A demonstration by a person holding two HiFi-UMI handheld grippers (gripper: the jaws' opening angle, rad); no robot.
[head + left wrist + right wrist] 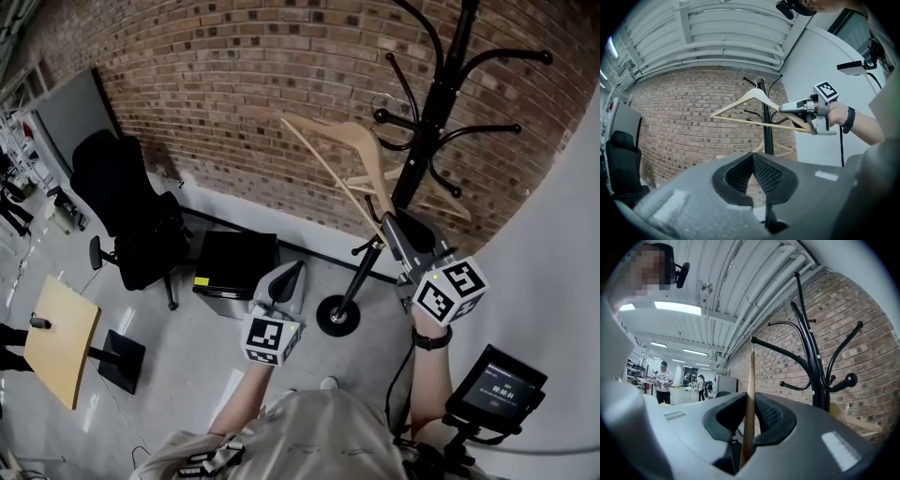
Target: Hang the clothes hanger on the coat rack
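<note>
Right gripper (749,414) around wooden hanger (751,376)

The right gripper (382,217) grips one end of a wooden clothes hanger (330,148), which is raised and tilted against the brick wall (234,84). The hanger's top lies just beside the upper prongs of the black coat rack (427,122); contact between them cannot be confirmed. A second wooden hanger (441,202) sits lower, behind the rack pole. The left gripper (295,270) is lower down, apart from both hangers, above the grey floor (187,375). Left of it stand a black case (234,262) and a black office chair (131,216).
</note>
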